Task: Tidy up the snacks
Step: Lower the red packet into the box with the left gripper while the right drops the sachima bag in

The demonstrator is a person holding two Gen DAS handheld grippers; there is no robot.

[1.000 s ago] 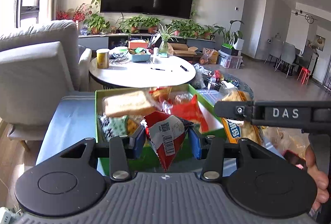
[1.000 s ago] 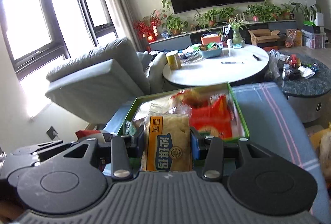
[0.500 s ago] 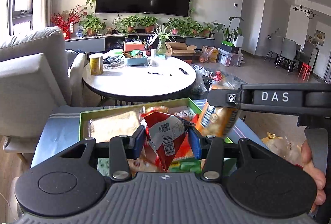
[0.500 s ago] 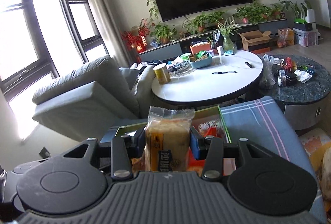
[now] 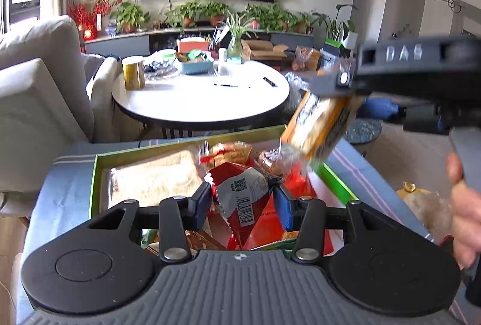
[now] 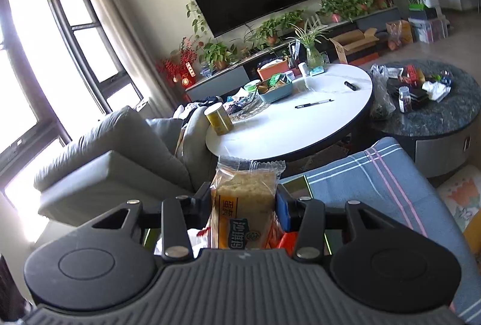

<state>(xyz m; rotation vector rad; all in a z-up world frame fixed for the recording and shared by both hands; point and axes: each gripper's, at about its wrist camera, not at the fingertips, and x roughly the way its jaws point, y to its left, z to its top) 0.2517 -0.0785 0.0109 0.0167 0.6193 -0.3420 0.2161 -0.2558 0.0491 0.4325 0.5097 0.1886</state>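
Observation:
My left gripper [image 5: 242, 201] is shut on a red snack packet [image 5: 243, 198] with a white barcode label, held just above the green box [image 5: 168, 144] of snacks. The box holds a pale cake pack [image 5: 153, 180] and several other wrapped snacks. My right gripper [image 6: 243, 201] is shut on an orange-and-clear pack of egg-yolk cake [image 6: 245, 211]. In the left wrist view that cake pack [image 5: 321, 126] hangs tilted above the box's far right corner, under the right gripper's body [image 5: 415, 69].
The box sits on a blue striped cloth [image 5: 66, 186]. Behind stand a round white table [image 5: 204, 96] with a yellow can [image 5: 133, 72], a grey sofa [image 5: 33, 90] on the left and a dark round table [image 6: 436, 114] on the right. More snack bags [image 5: 427, 205] lie at the right.
My right gripper has lifted the cake pack up and away from the box. My left gripper has dropped closer over the box with the red packet still gripped.

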